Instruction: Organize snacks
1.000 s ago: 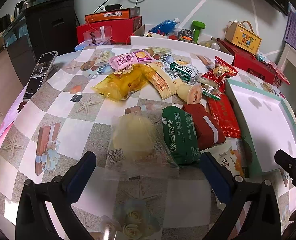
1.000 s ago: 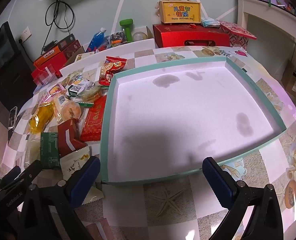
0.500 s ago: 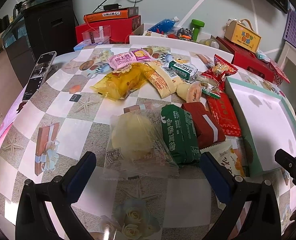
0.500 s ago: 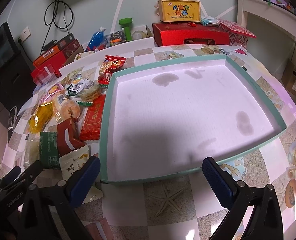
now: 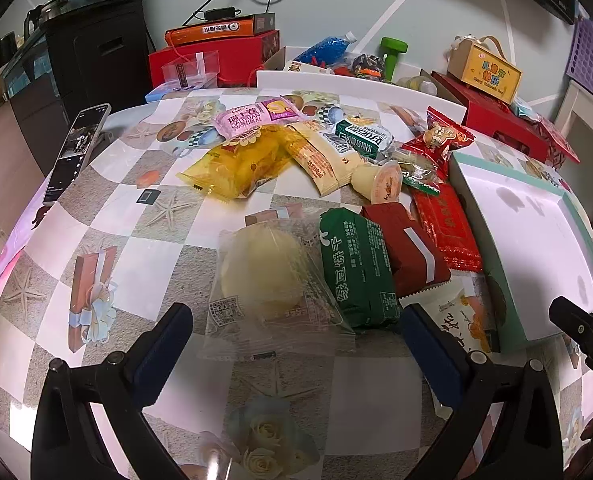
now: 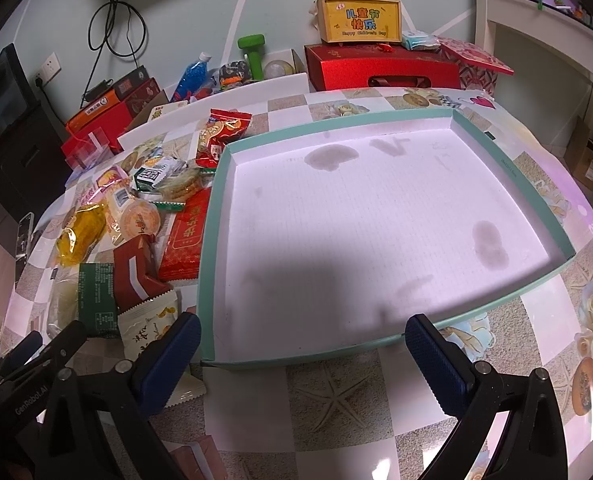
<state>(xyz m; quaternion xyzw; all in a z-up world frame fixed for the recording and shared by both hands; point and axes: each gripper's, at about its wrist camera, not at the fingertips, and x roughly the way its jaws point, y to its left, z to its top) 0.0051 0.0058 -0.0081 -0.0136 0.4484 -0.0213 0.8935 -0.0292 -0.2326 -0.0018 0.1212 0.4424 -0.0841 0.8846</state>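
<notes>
Several snack packets lie piled on the checked tablecloth. Nearest my open left gripper (image 5: 296, 336) is a clear packet with a pale round cake (image 5: 270, 276), then a green biscuit pack (image 5: 356, 268), a dark red pack (image 5: 412, 252) and a white pouch (image 5: 462, 320). Farther off lie a yellow bag (image 5: 240, 164) and a pink packet (image 5: 254, 116). The shallow teal-rimmed tray (image 6: 508, 160) holds nothing and sits just ahead of my open, empty right gripper (image 6: 302, 350). The tray also shows in the left wrist view (image 5: 472, 200).
A phone (image 5: 76, 152) lies at the table's left edge. Red boxes (image 6: 380, 68), a yellow gift box (image 6: 360, 20), a green dumbbell (image 6: 252, 54) and a blue bottle (image 6: 190, 76) stand beyond the far edge. A black cabinet (image 5: 96, 52) is at the left.
My left gripper has crept forward toward the clear cake packet, which now sits closer between its fingers. My right gripper has shifted slightly along the tray's near edge. Both stay open.
</notes>
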